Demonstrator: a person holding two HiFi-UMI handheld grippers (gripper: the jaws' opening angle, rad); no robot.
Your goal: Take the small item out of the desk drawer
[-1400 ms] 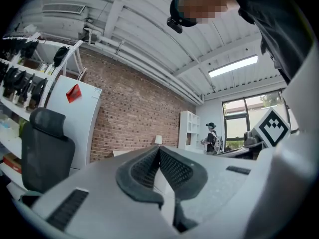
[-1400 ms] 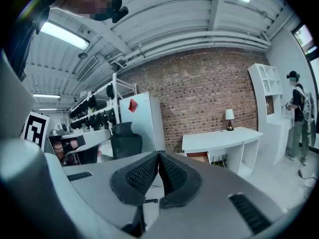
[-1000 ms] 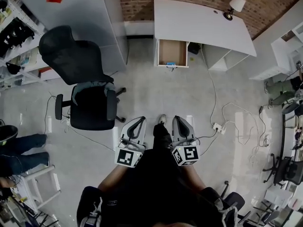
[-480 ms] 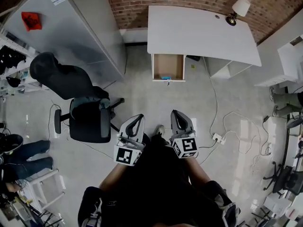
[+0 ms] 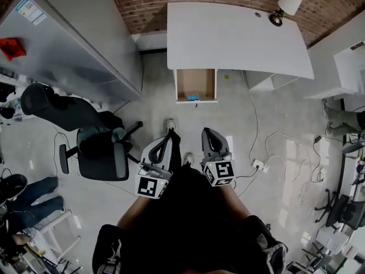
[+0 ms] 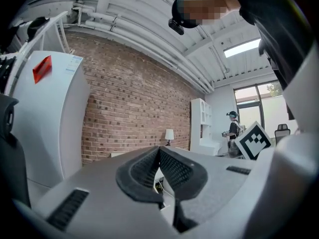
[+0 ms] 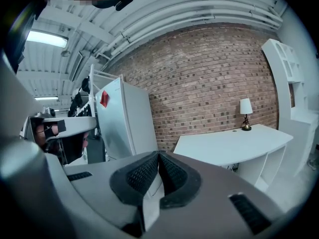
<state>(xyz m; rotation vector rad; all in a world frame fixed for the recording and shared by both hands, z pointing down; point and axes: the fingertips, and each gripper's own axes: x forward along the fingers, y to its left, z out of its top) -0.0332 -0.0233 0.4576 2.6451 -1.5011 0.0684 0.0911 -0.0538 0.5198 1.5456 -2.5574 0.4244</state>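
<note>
A white desk (image 5: 239,36) stands against the brick wall, with its drawer (image 5: 195,85) pulled open toward me. A small blue item (image 5: 193,98) lies at the drawer's front edge. My left gripper (image 5: 162,142) and right gripper (image 5: 207,133) are held side by side in front of me, well short of the drawer. Both are shut with nothing between their jaws; in each gripper view the tips meet. The right gripper view shows the desk (image 7: 234,146) ahead and the left gripper (image 6: 159,149) points toward the brick wall.
A black office chair (image 5: 94,144) stands to my left, beside a grey cabinet (image 5: 74,44). A lamp (image 5: 283,5) sits on the desk's right end. Cables and a power strip (image 5: 260,165) lie on the floor at right. A person's legs (image 5: 23,204) show at far left.
The desk and open drawer have come closer in the head view as I walked forward. Both grippers stayed shut and side by side.
</note>
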